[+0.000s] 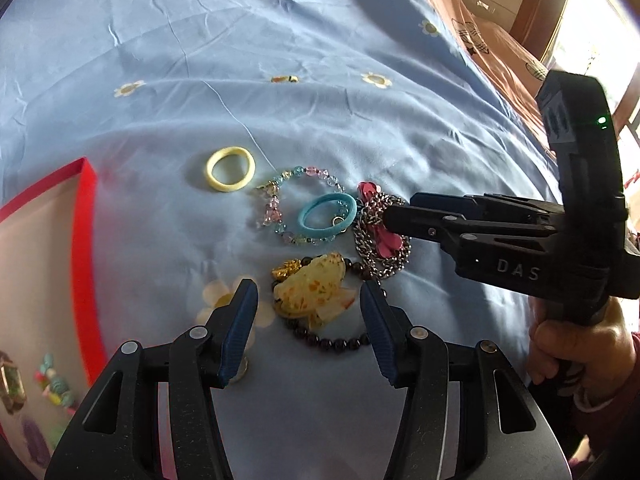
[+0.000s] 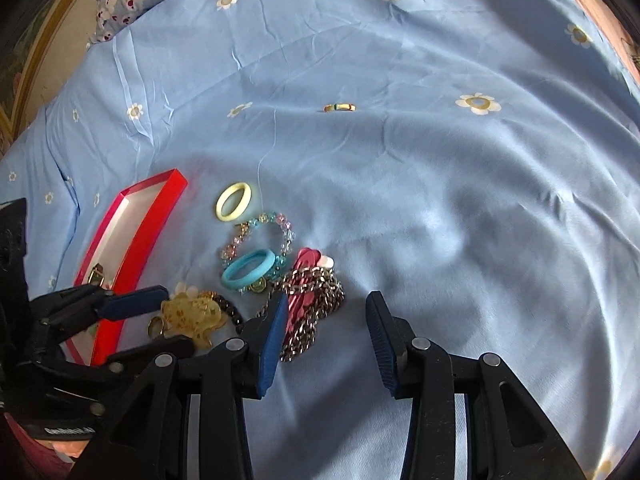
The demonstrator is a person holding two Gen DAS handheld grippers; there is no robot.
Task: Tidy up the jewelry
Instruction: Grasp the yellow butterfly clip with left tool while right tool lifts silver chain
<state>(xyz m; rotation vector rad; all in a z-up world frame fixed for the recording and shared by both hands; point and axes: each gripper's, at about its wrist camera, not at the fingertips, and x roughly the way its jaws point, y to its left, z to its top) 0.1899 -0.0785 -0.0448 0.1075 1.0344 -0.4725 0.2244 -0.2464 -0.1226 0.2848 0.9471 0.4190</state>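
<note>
My left gripper stands open just above the blue bedsheet. A yellow amber pendant on a dark bead bracelet lies between its fingers, untouched by the pads. From the right wrist view, the left gripper straddles that pendant. My right gripper is open too, and its left finger hangs over a silver chain tangled with a pink flower piece. Seen from the left wrist, the right gripper points at the chain.
A red box with several pieces inside sits at the left. On the sheet lie a yellow hair ring, a blue hair tie, a crystal bead bracelet and, farther off, a small ring. A hand holds the right gripper's handle.
</note>
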